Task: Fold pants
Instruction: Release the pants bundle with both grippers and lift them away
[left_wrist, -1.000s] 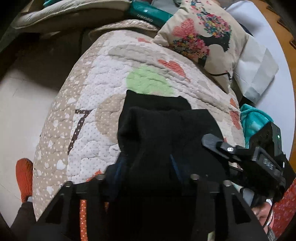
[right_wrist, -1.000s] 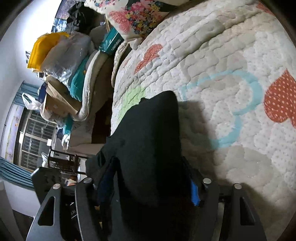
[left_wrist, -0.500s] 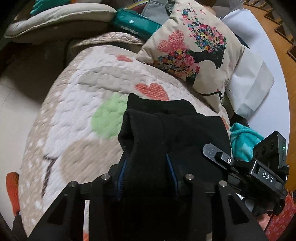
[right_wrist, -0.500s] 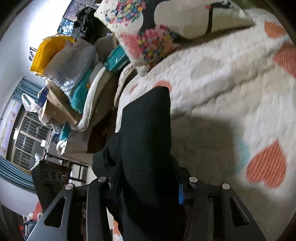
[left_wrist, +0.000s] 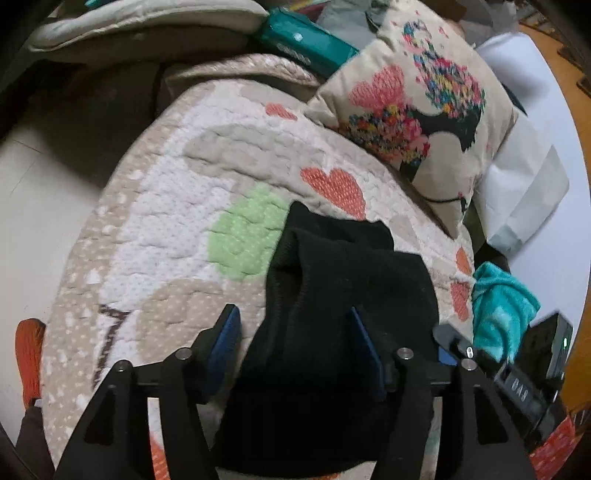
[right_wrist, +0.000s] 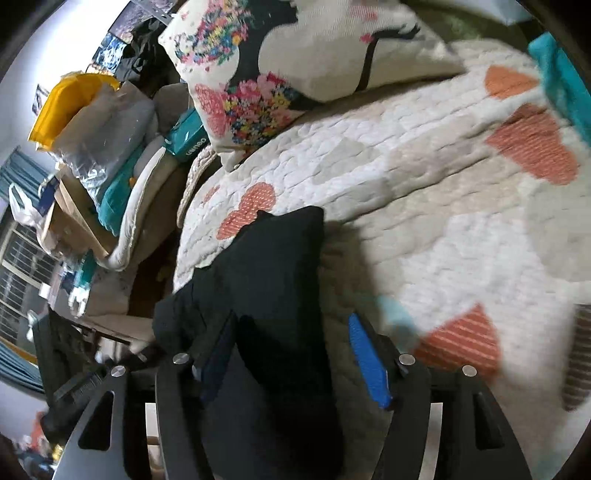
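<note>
Here your pants lie folded on the quilt, close to its left edge where the floor drops away. A cushion hems in the far side; open quilt spreads to the right. Pants: black, thick knit, bunched. Quilt: puckered, with hearts and a green blob. Left claw open, fingers astride the cloth, its left pad clear of it. Right claw open too, pants between its pads, right pad apart.
</note>
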